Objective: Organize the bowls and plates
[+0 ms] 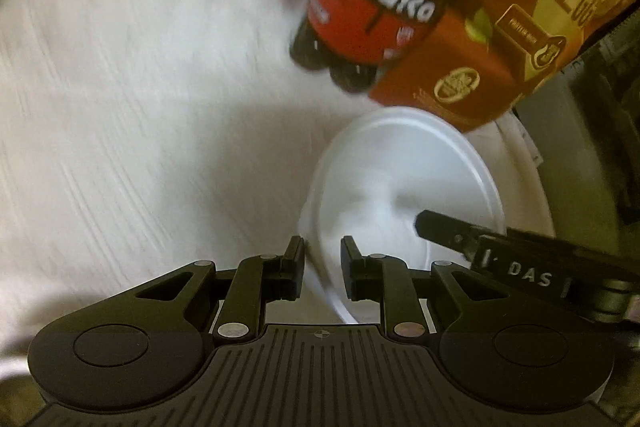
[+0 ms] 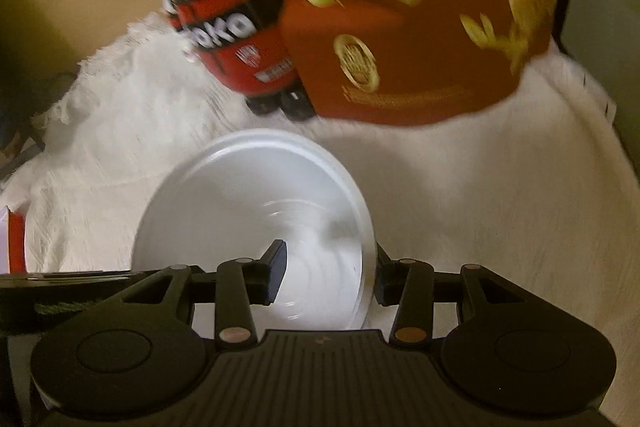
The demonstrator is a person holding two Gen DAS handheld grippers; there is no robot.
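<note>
A white bowl (image 2: 256, 211) is seen on the surface (image 2: 500, 227), which is covered w/ a white cloth, and it is held on two sides. The right gripper (image 2: 328, 267) is clenched around the bowl's right rim: one finger is inside the bowl and the other is outside the wall. The left gripper (image 1: 322, 263) is set around the bowl's near rim, w/ the edge between its fingers, but a small gap is seen on one side, so it can't be told if it is squeezed tight. The job looks like it is in the middle, not done. Under the bowl, in the left view, a wider white rim is seen that could be a plate (image 1: 536, 183), so the bowl is prob. being put on it or taken off; which one can't be told. No other bowls or plates are shown, so what is left can't be counted. Both pics are blurry. The maybe-plate and the other gripper's black finger, poking into the bowl, are shown only by the left view. The whole round bowl and its inside are shown best by the right view, plus a red and white thing (image 2: 14, 243) at the left edge. A red bottle pack (image 1: 360, 11) and a brown box (image 2: 400, 19) are seen behind the bowl in both views.
</note>
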